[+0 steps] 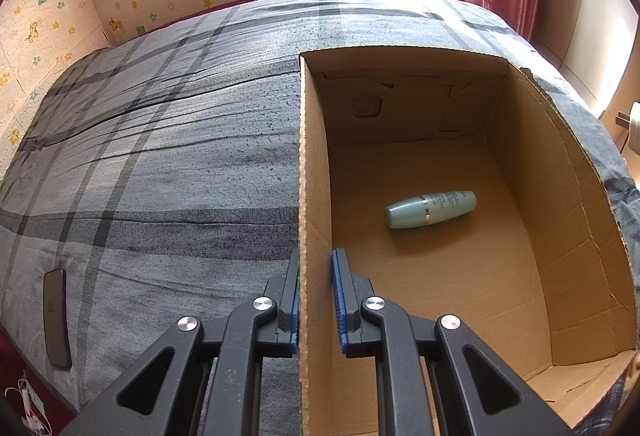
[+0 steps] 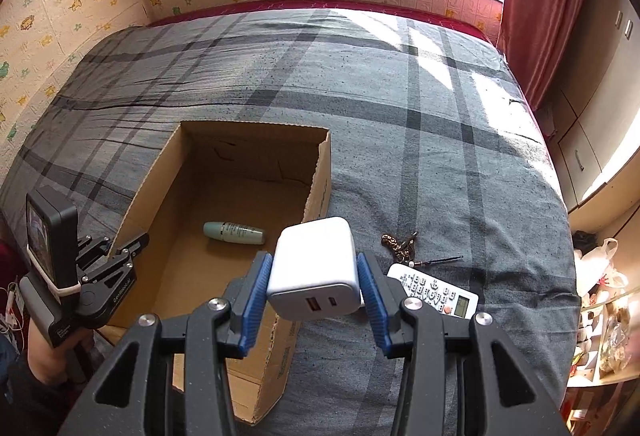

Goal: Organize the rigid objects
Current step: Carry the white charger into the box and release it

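The white charger (image 2: 316, 268) is a rounded cube, its grey face showing two ports, one wide and one small. It sits clamped between the blue pads (image 2: 256, 300) of the right claw (image 2: 316, 286), held in the air just over the near right wall of the cardboard box (image 2: 320, 172). That claw points steeply down, toward the bed (image 2: 400, 96).

Inside the box, on its floor, lies a pale green bottle (image 2: 234, 233) on its side, silver band round the middle.

Over at the box's left wall, the left claw (image 1: 316, 300) is pinched tight on the cardboard edge, one finger outside, one inside, angled down. A hand (image 2: 44, 356) grips its handle beside the box.

To the right of the box, on the grey plaid bedcover, rest a white remote control (image 2: 436, 292), a small brown chain (image 2: 396, 244) and a thin dark pen-like stick (image 2: 440, 260). Left of the box lies a dark phone (image 1: 56, 316).
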The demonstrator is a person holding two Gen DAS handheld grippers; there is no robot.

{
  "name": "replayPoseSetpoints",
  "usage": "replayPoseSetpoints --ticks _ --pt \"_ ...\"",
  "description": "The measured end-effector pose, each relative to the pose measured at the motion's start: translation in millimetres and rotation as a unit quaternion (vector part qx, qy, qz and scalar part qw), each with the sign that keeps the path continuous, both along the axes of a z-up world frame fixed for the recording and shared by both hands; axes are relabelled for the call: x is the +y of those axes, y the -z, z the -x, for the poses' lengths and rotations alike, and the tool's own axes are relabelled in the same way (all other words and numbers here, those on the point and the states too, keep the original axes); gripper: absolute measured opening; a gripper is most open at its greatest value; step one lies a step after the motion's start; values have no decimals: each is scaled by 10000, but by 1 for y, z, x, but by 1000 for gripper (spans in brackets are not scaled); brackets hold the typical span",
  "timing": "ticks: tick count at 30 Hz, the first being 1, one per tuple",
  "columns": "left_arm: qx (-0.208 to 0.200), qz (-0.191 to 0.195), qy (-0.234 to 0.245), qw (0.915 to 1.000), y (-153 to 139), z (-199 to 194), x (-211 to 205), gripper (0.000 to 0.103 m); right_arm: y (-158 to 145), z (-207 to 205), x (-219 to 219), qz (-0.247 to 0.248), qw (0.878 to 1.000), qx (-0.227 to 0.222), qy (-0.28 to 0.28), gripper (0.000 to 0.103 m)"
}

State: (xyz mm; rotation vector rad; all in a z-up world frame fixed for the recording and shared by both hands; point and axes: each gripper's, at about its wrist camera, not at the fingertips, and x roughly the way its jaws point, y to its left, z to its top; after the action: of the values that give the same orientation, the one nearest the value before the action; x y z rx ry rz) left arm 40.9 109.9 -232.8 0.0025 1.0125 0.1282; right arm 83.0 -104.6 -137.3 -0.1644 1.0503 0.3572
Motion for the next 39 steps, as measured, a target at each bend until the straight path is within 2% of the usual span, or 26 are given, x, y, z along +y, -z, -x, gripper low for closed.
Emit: replayPoseSetpoints --ticks 11,21,29,39 --pt "6 7 -1 10000 0 0 1 14 12 -12 53 -73 9980 202 -600 47" --pt "3 32 -1 10000 0 0 3 14 55 -26 98 55 9920 708 -1046 47" --pt "1 46 -1 10000 0 0 4 14 102 -41 119 222 9863 1210 -1102 47" --pt "-2 33 1 10000 0 0 3 14 132 -50 126 232 9822 1559 -1025 48"
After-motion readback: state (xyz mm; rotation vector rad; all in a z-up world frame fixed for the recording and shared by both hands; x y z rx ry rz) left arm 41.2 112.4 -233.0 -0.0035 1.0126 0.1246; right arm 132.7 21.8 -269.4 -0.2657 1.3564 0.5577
